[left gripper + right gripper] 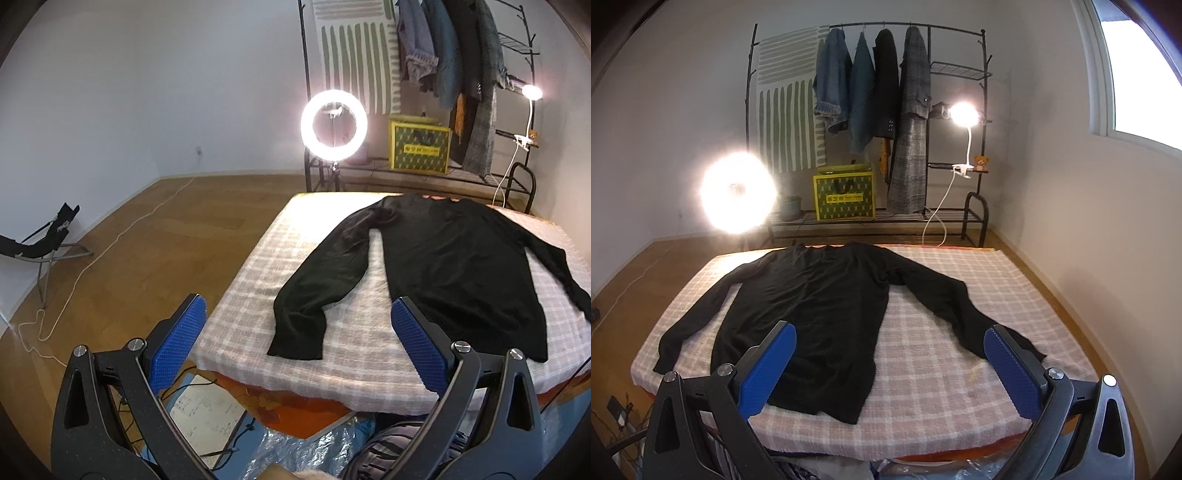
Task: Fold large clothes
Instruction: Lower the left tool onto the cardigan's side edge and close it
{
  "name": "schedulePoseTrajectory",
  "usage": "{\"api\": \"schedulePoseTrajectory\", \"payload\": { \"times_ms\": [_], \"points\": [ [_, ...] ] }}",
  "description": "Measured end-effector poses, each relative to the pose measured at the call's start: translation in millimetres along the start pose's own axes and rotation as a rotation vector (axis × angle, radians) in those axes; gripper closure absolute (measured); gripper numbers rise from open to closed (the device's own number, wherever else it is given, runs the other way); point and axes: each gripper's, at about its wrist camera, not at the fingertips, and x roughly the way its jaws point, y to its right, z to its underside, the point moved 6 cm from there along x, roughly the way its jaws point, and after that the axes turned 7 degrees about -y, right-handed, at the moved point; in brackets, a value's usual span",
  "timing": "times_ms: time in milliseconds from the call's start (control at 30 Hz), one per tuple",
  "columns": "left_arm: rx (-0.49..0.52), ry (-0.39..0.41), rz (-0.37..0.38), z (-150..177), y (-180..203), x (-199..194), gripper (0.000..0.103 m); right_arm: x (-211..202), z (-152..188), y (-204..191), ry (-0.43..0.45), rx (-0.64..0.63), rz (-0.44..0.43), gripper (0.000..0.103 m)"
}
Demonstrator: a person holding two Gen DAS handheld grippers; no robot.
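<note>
Black sweater (816, 306) flat on my checked mattress (942, 354).
I hold left gripper (297, 339) and right gripper (890, 362) wide apart, above its near hem, gripping nothing.

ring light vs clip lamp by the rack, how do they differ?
The ring light is a large glowing hoop on a floor stand; the clip lamp is a small round head on a white gooseneck clamped to the rack shelf. The ring light sits left of the rack, the clip lamp at its right. Both are on, facing the bed.
</note>
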Motion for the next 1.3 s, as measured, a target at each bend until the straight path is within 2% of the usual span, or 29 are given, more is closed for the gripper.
{"api": "schedulePoseTrajectory", "payload": {
  "times_ms": [167, 300, 367, 400, 433, 467, 567, 633, 767, 967, 1100, 1233, 1267, 1300],
  "points": [
    [-0.052, -0.05, 0.005, 11, -23, 42, 0.005, 21, -10, -15, 0.038, -0.018, -0.004, 0.0],
    [-0.084, -0.136, 0.037, 22, -39, 87, 0.017, 35, -15, -35, 0.101, -0.056, -0.051, 0.0],
    [-0.131, -0.197, 0.093, 30, -49, 114, 0.02, 43, -16, -46, 0.1, -0.077, -0.083, 0.0],
    [-0.159, -0.225, 0.117, 35, -54, 126, 0.026, 47, -17, -51, 0.097, -0.086, -0.097, 0.0],
    [-0.203, -0.259, 0.143, 40, -60, 140, 0.037, 52, -18, -56, 0.09, -0.095, -0.116, 0.0],
    [-0.255, -0.296, 0.174, 45, -67, 154, 0.042, 58, -18, -61, 0.076, -0.101, -0.135, 0.0],
    [-0.399, -0.37, 0.26, 60, -82, 192, 0.044, 72, -19, -66, 0.046, -0.099, -0.176, 0.004],
    [-0.448, -0.4, 0.293, 66, -86, 213, 0.044, 81, -19, -69, 0.019, -0.095, -0.207, 0.008],
    [-0.48, -0.449, 0.304, 75, -85, 249, 0.044, 96, -17, -69, -0.023, -0.086, -0.239, 0.015],
    [-0.553, -0.489, 0.278, 78, -85, 290, 0.044, 109, -12, -69, -0.058, -0.077, -0.249, 0.018],
    [-0.555, -0.486, 0.263, 73, -80, 306, 0.044, 119, -8, -70, -0.083, -0.077, -0.251, 0.018],
    [-0.514, -0.477, 0.234, 63, -69, 316, 0.044, 124, -5, -72, -0.098, -0.083, -0.254, 0.019],
    [-0.505, -0.472, 0.23, 61, -67, 318, 0.045, 125, -5, -72, -0.1, -0.084, -0.254, 0.019],
    [-0.495, -0.47, 0.222, 60, -65, 319, 0.06, 127, -4, -72, -0.102, -0.083, -0.254, 0.019]
  ]
}}
